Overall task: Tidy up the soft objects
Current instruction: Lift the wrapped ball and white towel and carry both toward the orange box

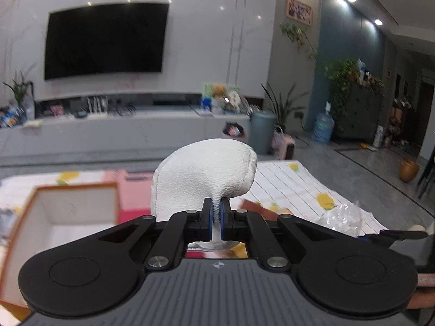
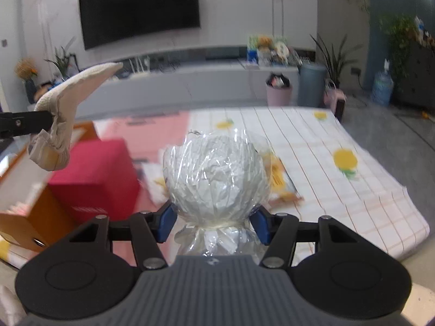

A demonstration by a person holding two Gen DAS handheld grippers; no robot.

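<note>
Gripping, left wrist view: the left gripper [image 1: 216, 215] has its jaws clenched on a thin pinch of the white cloth pouch [image 1: 206, 176].
Pouch texture: pebbled, terry-like fabric with a stitched seam, puffed into a rounded, padded lobe that stands above the blue pads [image 1: 209, 217].
Pouch place: lifted above the worktop [image 1: 293, 184], which wears a white cloth with thin stripes and yellow fruit prints.
Box: an open orange box [image 1: 35, 212] with a pale, smooth inside sits at lower left, a pink box [image 1: 134, 198] just behind it.
Crinkled plastic: a clear wrapper [image 1: 339, 217] shows at right, beside a dark gripper part.

Right wrist view, right gripper [image 2: 213, 221]: jaws held wide, grasping the plastic-wrapped bundle [image 2: 216, 176] at its sides.
Bundle shape: round ball of crumpled white paper-like stuff under glossy, creased film, tied at a neck with a pale band, the film flaring below.
Bundle place: raised off the checked worktop cloth [image 2: 353, 190].
Left side: the pouch [image 2: 68, 108] hangs curved from the other gripper's black finger.
Boxes: a red box [image 2: 95, 174] stands beside the orange one [image 2: 30, 214].
Snack packet: a flat yellow packet [image 2: 282, 182] lies behind the bundle, blurred.
</note>
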